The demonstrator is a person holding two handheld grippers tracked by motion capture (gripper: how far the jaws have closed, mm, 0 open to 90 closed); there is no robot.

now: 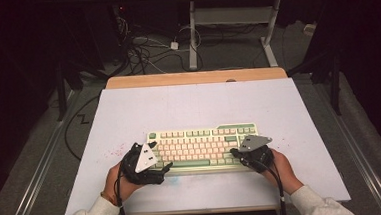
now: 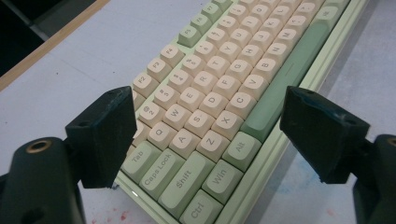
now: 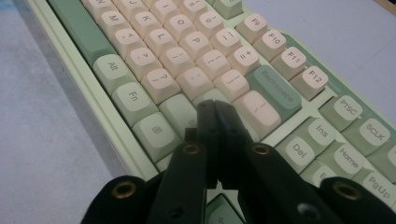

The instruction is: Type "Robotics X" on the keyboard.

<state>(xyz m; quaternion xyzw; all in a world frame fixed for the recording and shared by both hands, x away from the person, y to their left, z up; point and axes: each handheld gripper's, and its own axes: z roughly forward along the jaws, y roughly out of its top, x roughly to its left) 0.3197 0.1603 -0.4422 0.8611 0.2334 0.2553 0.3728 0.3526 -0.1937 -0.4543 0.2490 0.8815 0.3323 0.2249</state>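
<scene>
Two grippers flank one keyboard (image 1: 202, 148), which lies square to you near the front of the white table (image 1: 128, 111). High view: your left gripper (image 1: 155, 171) sits at its left end, your right gripper (image 1: 241, 154) over its right end, likely so each hand covers one half.

Left gripper view: jaws spread wide, holding nothing, framing the Tab-to-Alt corner. Keycaps are matte plastic, cream and sage green, rounded and sculpted; spacebar (image 2: 285, 81) darker green.

Right gripper view: your jaws are pressed together, empty, tips above the keys just beside Backspace (image 3: 275, 88), probably narrowed to prod a single cap.
</scene>
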